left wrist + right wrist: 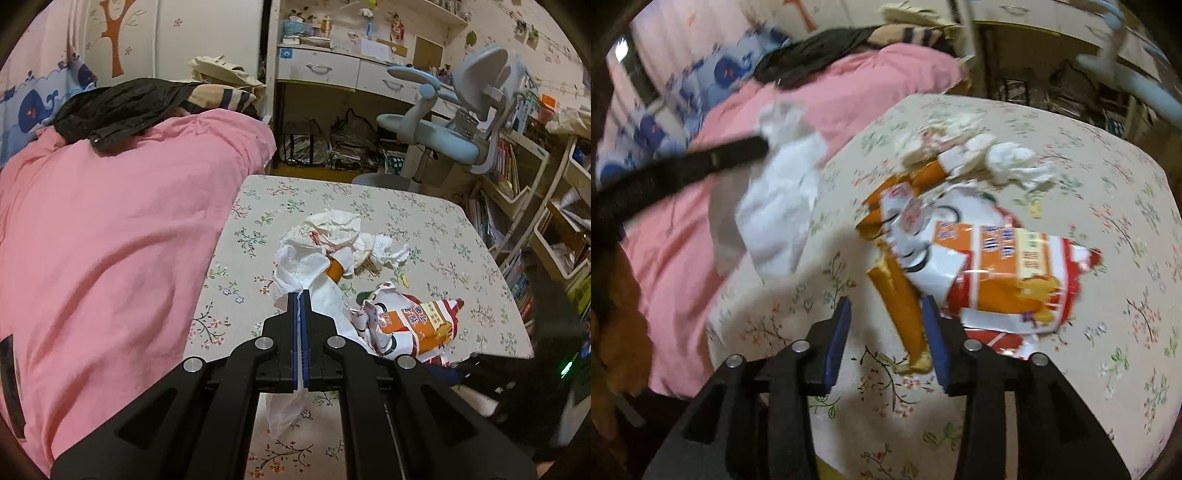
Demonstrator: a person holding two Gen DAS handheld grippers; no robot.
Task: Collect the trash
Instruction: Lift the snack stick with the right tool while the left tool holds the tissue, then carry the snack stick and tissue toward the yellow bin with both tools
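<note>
— Where was the trash?

— On the floral-cloth bench (pixel 424 206): a heap of crumpled tissues (pixel 343 236) near the middle and, at five o'clock of it, a torn orange-and-white snack bag (pixel 413 325).

— And the left hand-held gripper (pixel 300 295)?

— Its blue pads were pressed together on a white tissue sheet (pixel 295 269), which hung out both beyond the tips and beneath the jaws.

— The right one?

— In its blurred view the right hand-held gripper (pixel 884 306) stood with its jaws apart – an orange strip (pixel 905 306) of the snack bag lay between them, close against the right pad; whether it touched I could not tell.

— Anything else around?

— A pink quilt (pixel 110 229) at nine o'clock of the bench, a pale blue chair (pixel 454 122) at one o'clock.
</note>
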